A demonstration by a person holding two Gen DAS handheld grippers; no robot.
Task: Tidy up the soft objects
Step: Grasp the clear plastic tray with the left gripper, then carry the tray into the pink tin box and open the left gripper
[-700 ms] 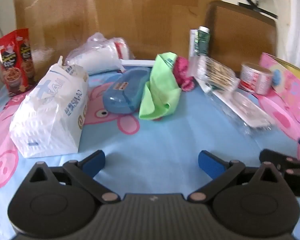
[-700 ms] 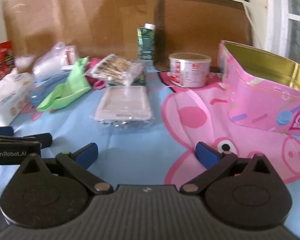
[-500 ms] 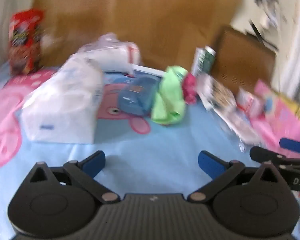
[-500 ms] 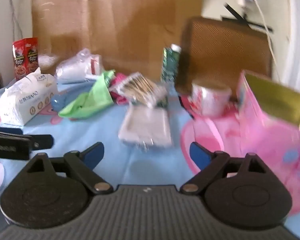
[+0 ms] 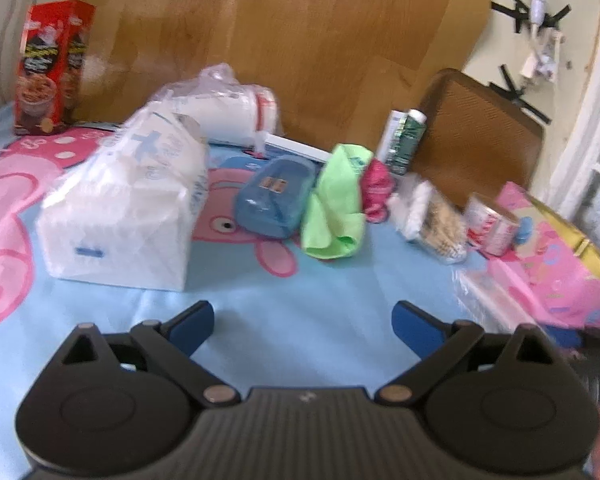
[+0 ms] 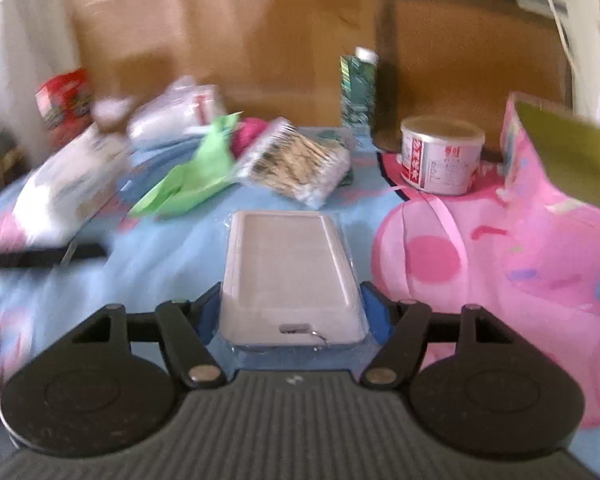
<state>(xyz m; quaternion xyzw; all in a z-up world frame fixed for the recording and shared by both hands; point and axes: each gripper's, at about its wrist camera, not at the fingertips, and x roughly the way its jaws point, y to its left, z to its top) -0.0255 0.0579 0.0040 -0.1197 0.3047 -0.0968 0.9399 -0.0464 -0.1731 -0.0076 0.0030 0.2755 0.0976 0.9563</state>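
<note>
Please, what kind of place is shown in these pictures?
Probably a room in a home. Household things lie on a cartoon-pig cloth: a tissue pack, a green cloth and a pink tin box. A wooden board leans against the wall behind them.

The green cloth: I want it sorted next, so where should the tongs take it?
Grip the green cloth at its raised upper fold, coming from above and the front. It stands crumpled between the blue case and pink fabric, so its sides are crowded.
</note>
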